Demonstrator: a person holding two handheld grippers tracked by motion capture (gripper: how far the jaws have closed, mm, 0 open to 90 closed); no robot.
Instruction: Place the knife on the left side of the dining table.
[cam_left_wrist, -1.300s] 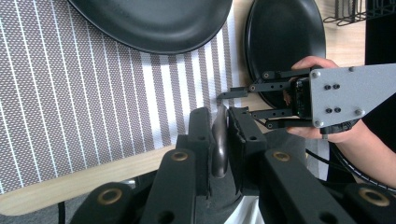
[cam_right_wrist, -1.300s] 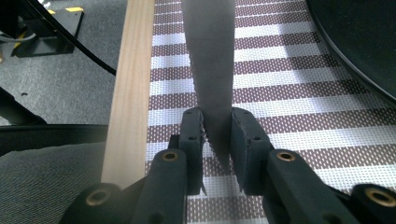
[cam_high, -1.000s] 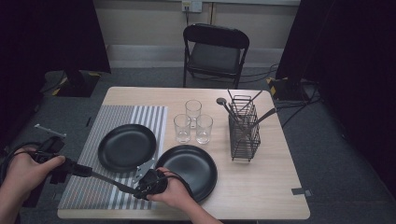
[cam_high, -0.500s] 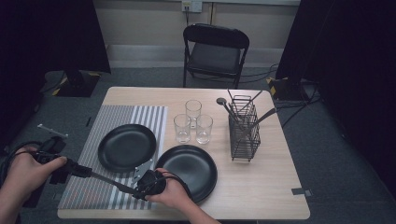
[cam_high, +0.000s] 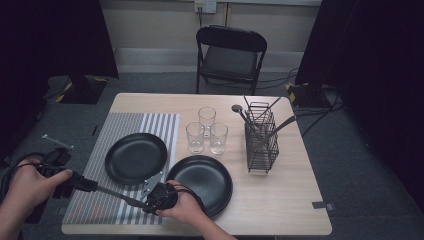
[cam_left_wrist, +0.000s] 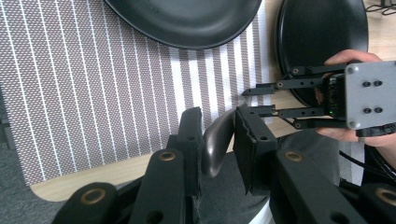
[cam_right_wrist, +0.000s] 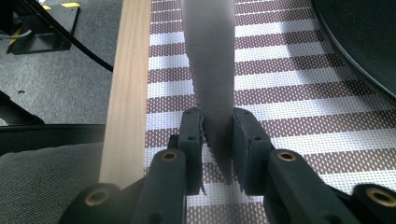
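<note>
We see the left gripper (cam_left_wrist: 217, 135) clamping a knife's handle (cam_left_wrist: 215, 140) and the right gripper (cam_right_wrist: 217, 140) clamping its blade (cam_right_wrist: 212, 70) above the striped mat (cam_high: 125, 150).

Was pale wood, matt: table (cam_high: 280, 200). Were glossy black plates (cam_high: 136, 157), clear glass tumblers (cam_high: 195, 137). Looked woven, striped cloth: placemat (cam_left_wrist: 93, 93).

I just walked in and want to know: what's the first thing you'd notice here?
A knife stretched between both hand-held grippers, over the striped mat at the table's near left. The right hand-held gripper pinches its toothed blade; the left hand-held gripper pinches its dark handle. Two black plates lie just behind.
</note>
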